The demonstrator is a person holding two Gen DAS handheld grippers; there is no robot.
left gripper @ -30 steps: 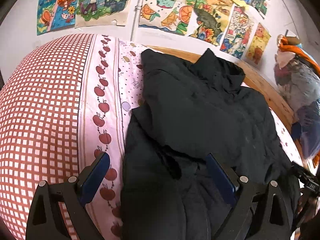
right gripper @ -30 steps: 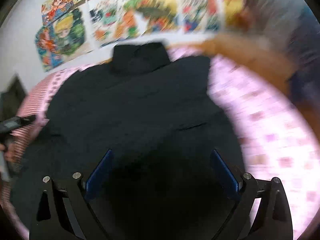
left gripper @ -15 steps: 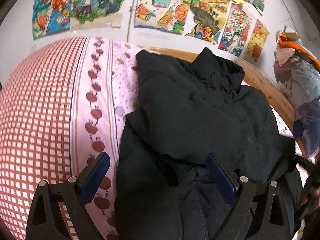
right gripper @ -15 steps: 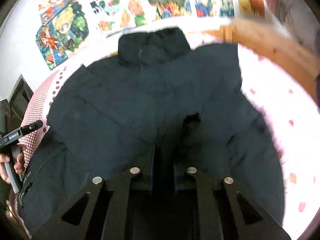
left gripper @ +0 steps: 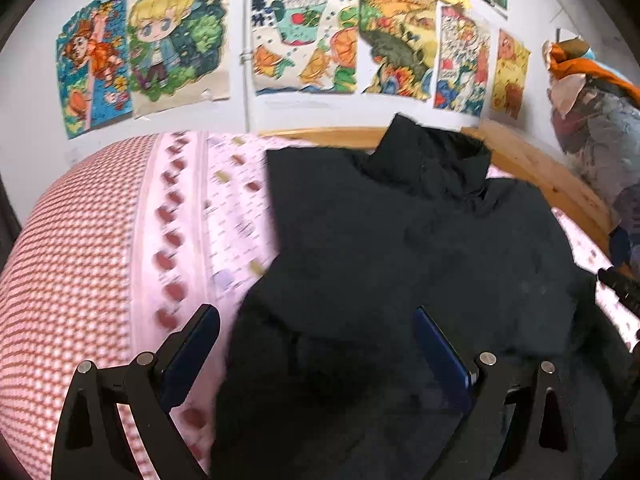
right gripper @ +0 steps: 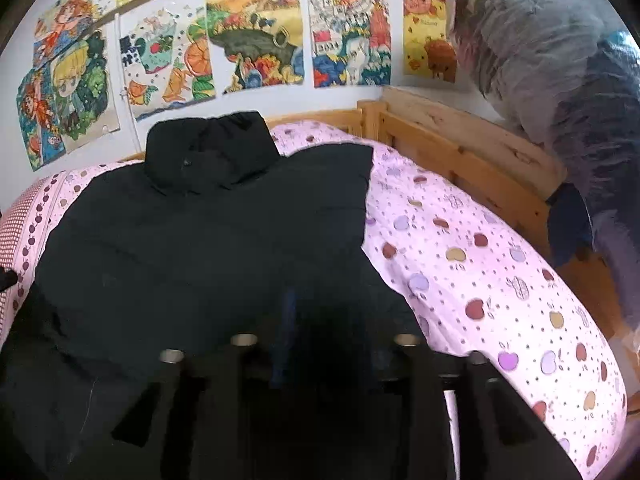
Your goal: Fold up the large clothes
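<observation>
My left gripper [left gripper: 316, 344] spread wide over near edge of black jacket [left gripper: 400, 248], pinching nothing; my right gripper [right gripper: 324, 340] jaws just reopening, half apart, grip unclear in the dark; jacket flat mid-bed on pink sheet [right gripper: 480, 260], collar toward far wooden frame [right gripper: 460, 148], posters [left gripper: 300, 40] behind

Child's bedroom: wooden bed [right gripper: 460, 152], cartoon posters [left gripper: 176, 40].

The left gripper [left gripper: 316, 344] has a black frame of open triangular struts, with silver round screw heads at the finger joints and dark blue flat pads [left gripper: 438, 346] on the fingers. The right gripper [right gripper: 320, 344], blurred and dark, shows the same black struts, silver screw heads at 12 o'clock of each strut, and a bluish pad [right gripper: 282, 336].
</observation>
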